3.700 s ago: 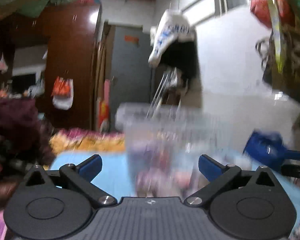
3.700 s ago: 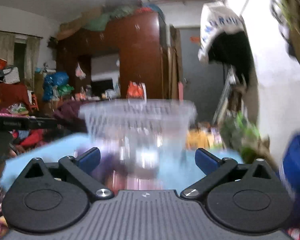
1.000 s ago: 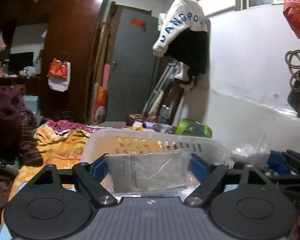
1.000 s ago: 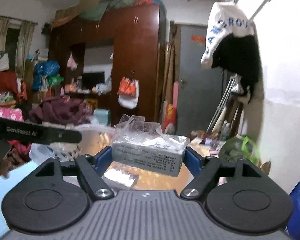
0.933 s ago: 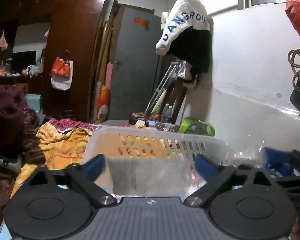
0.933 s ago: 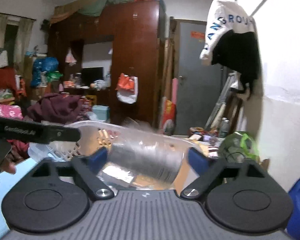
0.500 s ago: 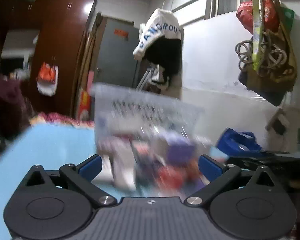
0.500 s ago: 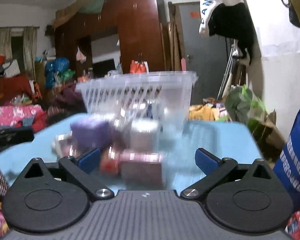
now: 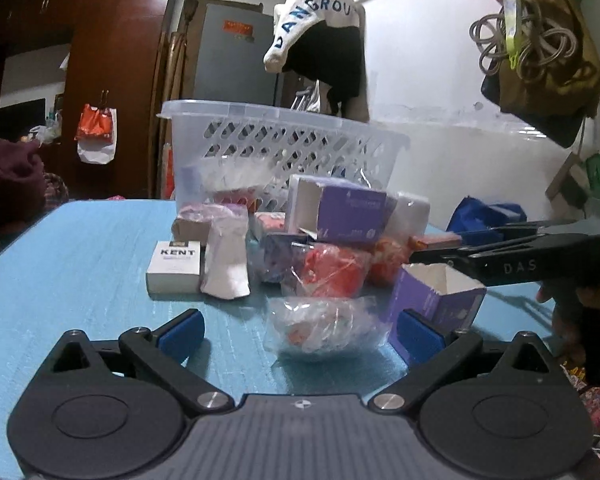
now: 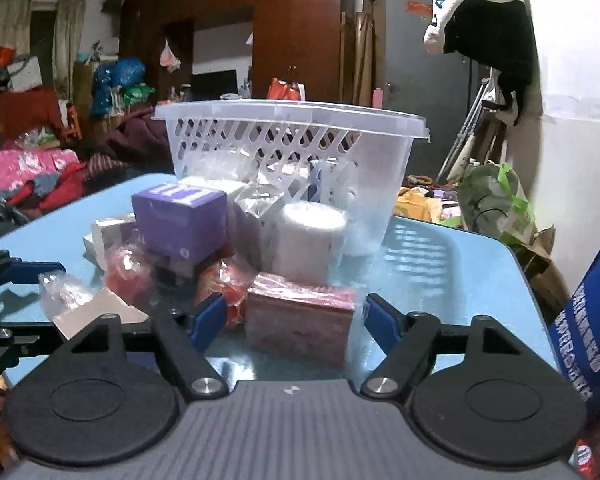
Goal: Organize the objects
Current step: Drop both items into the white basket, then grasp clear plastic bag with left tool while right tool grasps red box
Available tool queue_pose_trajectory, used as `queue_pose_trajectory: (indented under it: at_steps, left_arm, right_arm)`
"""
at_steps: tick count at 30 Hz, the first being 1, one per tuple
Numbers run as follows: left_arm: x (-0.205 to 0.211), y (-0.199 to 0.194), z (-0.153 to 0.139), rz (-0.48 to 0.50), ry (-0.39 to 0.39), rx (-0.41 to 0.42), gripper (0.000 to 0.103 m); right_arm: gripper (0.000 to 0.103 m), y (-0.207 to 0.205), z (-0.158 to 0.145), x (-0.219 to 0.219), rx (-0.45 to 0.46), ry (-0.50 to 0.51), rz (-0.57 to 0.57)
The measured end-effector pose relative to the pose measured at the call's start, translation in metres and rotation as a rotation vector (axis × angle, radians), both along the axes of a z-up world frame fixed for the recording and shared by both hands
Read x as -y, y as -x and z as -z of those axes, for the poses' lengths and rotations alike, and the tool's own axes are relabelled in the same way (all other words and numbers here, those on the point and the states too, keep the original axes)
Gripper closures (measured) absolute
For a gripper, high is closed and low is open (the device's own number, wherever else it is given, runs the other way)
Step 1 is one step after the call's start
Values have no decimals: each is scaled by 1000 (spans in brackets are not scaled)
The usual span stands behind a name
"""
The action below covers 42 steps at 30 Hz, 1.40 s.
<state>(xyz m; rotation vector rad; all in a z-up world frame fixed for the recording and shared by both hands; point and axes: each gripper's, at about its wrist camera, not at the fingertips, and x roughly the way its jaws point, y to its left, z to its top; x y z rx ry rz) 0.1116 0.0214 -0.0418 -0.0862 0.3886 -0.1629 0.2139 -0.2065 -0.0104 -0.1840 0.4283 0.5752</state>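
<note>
L grip wide, empty | R grip wide, empty | both dropped wrapped pkgs since 1s ago

Left claw and right claw both spread wide, level.

The light blue table top lay bare to the left of the white KENT carton, so a gripper could pass there. Ahead, a heap of purple boxes and red plastic-wrapped packets blocked the way to the translucent white slotted basket. On the right wrist view, a pink wrapped block stood between the open fingers, and bare table remained right of the basket.
</note>
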Motion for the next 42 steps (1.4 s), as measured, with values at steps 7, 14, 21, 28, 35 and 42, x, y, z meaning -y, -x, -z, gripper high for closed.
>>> queue_pose_trajectory:
  at_steps: [7, 14, 21, 28, 35, 42]
  left_arm:
    - [13, -4, 2, -31, -68, -1, 0]
    - [8, 0, 1, -34, -43, 25, 29]
    - [2, 10, 4, -42, -59, 67, 39]
    - [-6, 19, 5, -49, -73, 119, 40]
    - [-12, 22, 3, -47, -61, 139, 40]
    - [-16, 24, 0, -44, -28, 152, 40]
  right_arm:
    - [37, -4, 2, -6, -11, 48, 18]
    - [39, 2, 2, 6, 27, -21, 14]
    - [39, 4, -1, 14, 53, -96, 10]
    - [39, 5, -1, 14, 71, -114, 18]
    - [40, 13, 0, 10, 136, -90, 19]
    - [40, 14, 1, 13, 146, -107, 20]
